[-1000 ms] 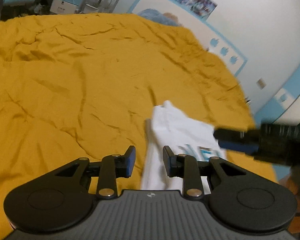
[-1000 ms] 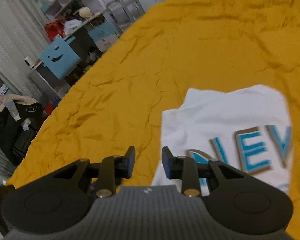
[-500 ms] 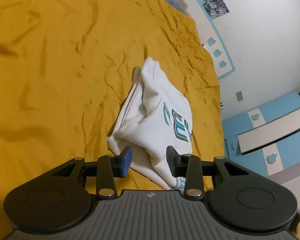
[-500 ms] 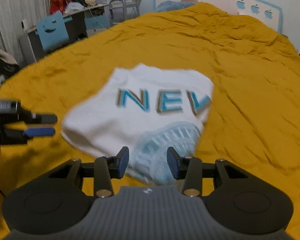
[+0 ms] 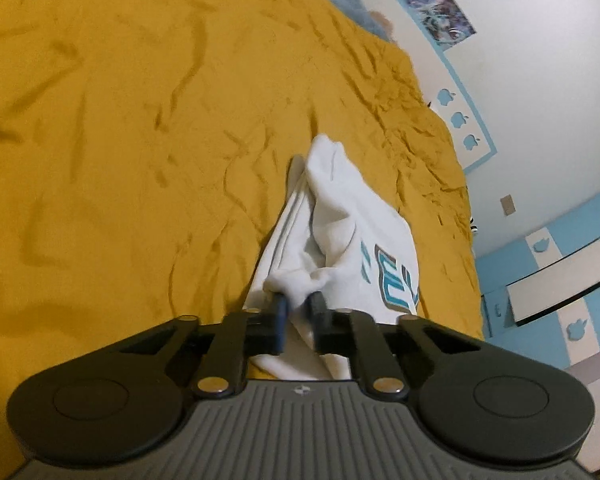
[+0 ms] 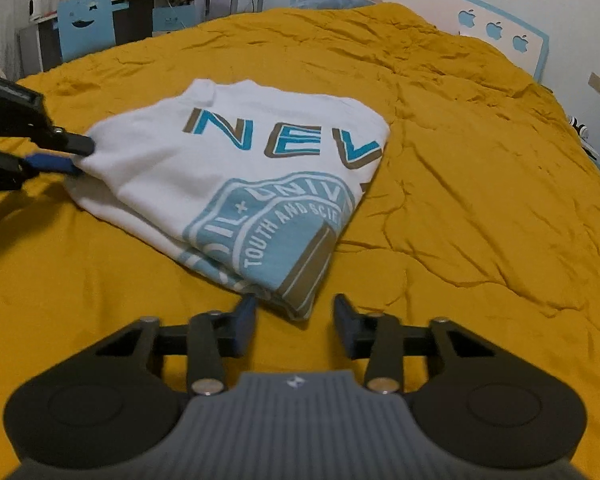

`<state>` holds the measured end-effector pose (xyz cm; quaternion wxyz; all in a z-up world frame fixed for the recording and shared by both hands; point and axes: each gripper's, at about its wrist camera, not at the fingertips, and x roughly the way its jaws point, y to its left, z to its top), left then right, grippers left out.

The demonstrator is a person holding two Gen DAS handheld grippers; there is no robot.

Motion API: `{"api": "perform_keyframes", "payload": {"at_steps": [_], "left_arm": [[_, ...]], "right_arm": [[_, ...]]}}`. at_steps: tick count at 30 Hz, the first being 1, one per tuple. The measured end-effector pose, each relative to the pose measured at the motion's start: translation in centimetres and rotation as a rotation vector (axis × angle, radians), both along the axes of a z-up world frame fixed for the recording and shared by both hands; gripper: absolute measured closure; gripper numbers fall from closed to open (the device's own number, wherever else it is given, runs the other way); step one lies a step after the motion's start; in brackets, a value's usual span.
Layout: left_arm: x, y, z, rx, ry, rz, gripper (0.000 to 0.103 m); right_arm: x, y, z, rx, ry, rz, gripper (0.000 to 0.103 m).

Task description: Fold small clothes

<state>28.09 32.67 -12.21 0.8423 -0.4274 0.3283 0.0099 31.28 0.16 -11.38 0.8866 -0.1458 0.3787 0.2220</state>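
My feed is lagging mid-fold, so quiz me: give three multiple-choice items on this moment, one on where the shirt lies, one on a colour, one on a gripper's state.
1. Where does the white T-shirt lie?
A. on the yellow bedspread
B. on a desk
C. on the floor

2. What colour are the large letters NEV?
A. red
B. teal with brown edging
C. black

3. What is the left gripper doing?
A. hanging open above the shirt
B. shut on a bunched edge of the shirt
C. holding a hanger

Key: 1 A, the bedspread surrounds the folded shirt on every side. 2 B, the right wrist view shows the print plainly. 3 B, white cloth is pinched between its fingers, while the right gripper is open at the near corner.
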Motion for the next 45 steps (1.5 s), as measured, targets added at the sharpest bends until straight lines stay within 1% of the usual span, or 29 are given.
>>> {"api": "perform_keyframes", "payload": {"at_steps": [1, 2, 3, 4, 6, 7, 8, 9, 10, 11, 13, 14, 16, 19, 21, 22, 24, 25, 26, 28, 29, 31, 33, 35, 37, 39, 41, 43, 45], "left_arm": [[-0.3, 0.0, 0.5, 0.014, -0.013, 0.004, 0.097], [-0.6, -0.1, 1.2, 0.030, -0.027, 0.008, 0.099], [-0.8, -0.2, 2.0, 0.057, -0.031, 0.005, 0.099], [-0.8, -0.4, 2.6, 0.089, -0.014, 0.003, 0.100], [-0.8, -0.8, 2.8, 0.140, 0.034, -0.009, 0.100], [-0.6, -1.0, 2.4, 0.157, 0.059, -0.019, 0.100], [-0.4, -1.3, 1.8, 0.176, 0.092, -0.024, 0.100], [-0.3, -1.5, 0.8, 0.184, 0.128, -0.027, 0.100], [-0.3, -1.6, -0.1, 0.185, 0.150, -0.030, 0.100], [-0.3, -1.9, -0.8, 0.198, 0.164, -0.034, 0.100], [-0.3, -2.4, -2.1, 0.235, 0.180, -0.048, 0.100], [-0.2, -2.4, -2.5, 0.240, 0.180, -0.048, 0.100], [-0.1, -2.2, -2.9, 0.225, 0.186, -0.042, 0.099], [-0.4, -2.2, -2.4, 0.217, 0.197, -0.034, 0.098], [-0.8, -2.5, -1.9, 0.250, 0.242, -0.021, 0.101], [-1.0, -2.7, -1.6, 0.250, 0.240, -0.016, 0.101], [-2.0, -2.3, -1.1, 0.204, 0.229, 0.000, 0.101], [-2.4, -2.2, -0.7, 0.193, 0.218, 0.001, 0.101], [-2.8, -2.3, 0.0, 0.201, 0.196, -0.001, 0.101], [-3.2, -2.9, 1.8, 0.249, 0.141, -0.012, 0.101], [-3.4, -3.0, 2.5, 0.267, 0.111, -0.017, 0.101], [-3.0, -3.6, 4.2, 0.305, 0.044, -0.037, 0.100], [-1.9, -4.2, 5.4, 0.333, -0.008, -0.070, 0.100], [-0.3, -5.0, 6.0, 0.356, -0.031, -0.102, 0.100], [1.5, -5.7, 6.0, 0.370, -0.056, -0.135, 0.100], [3.1, -6.1, 5.4, 0.359, -0.059, -0.146, 0.099], [4.1, -6.2, 4.4, 0.360, -0.045, -0.125, 0.099], [5.0, -5.8, 2.7, 0.352, 0.015, -0.113, 0.099], [5.3, -5.3, 0.8, 0.358, 0.083, -0.108, 0.099]], "right_arm": [[0.4, 0.0, -0.2, 0.012, 0.007, -0.009, 0.096], [0.7, -0.3, 0.0, 0.044, 0.021, -0.024, 0.097], [0.6, -0.9, 0.8, 0.088, 0.016, -0.036, 0.098], [0.6, -0.9, 0.8, 0.088, 0.016, -0.036, 0.100], [0.3, -1.5, 2.0, 0.094, -0.004, -0.019, 0.103], [0.4, -1.8, 1.9, 0.091, 0.016, -0.021, 0.103], [0.4, -1.8, 1.9, 0.091, 0.016, -0.021, 0.103], [0.6, -1.9, 1.6, 0.092, 0.037, -0.024, 0.103], [1.0, -2.0, 0.1, 0.078, 0.082, -0.032, 0.103], [1.0, -2.0, 0.1, 0.078, 0.082, -0.032, 0.103], [1.3, -2.0, -1.4, 0.078, 0.128, -0.056, 0.103], [1.4, -2.0, -1.9, 0.078, 0.142, -0.062, 0.103], [1.3, -2.0, -2.7, 0.068, 0.145, -0.057, 0.103], [1.5, -2.3, -2.7, 0.079, 0.151, -0.064, 0.103], [1.5, -2.7, -2.7, 0.087, 0.161, -0.078, 0.103], [1.5, -2.9, -2.7, 0.090, 0.160, -0.080, 0.103], [1.3, -3.5, -2.2, 0.106, 0.158, -0.080, 0.103], [1.1, -3.5, -1.8, 0.109, 0.154, -0.078, 0.103], [0.7, -3.8, -0.9, 0.116, 0.137, -0.081, 0.103], [0.7, -4.0, -0.4, 0.123, 0.125, -0.084, 0.103], [0.6, -4.2, 0.8, 0.146, 0.093, -0.089, 0.103], [0.6, -4.2, 1.3, 0.152, 0.077, -0.094, 0.102], [1.0, -4.2, 2.3, 0.177, 0.049, -0.100, 0.102], [1.9, -3.8, 2.7, 0.193, 0.042, -0.102, 0.102], [2.8, -3.2, 3.0, 0.208, 0.031, -0.108, 0.102], [4.2, -2.3, 2.9, 0.243, 0.006, -0.112, 0.102], [4.8, -2.0, 2.6, 0.242, 0.005, -0.122, 0.101], [5.7, -1.4, 1.5, 0.223, 0.012, -0.140, 0.098], [6.4, -1.3, -0.1, 0.221, 0.056, -0.154, 0.098]]}}
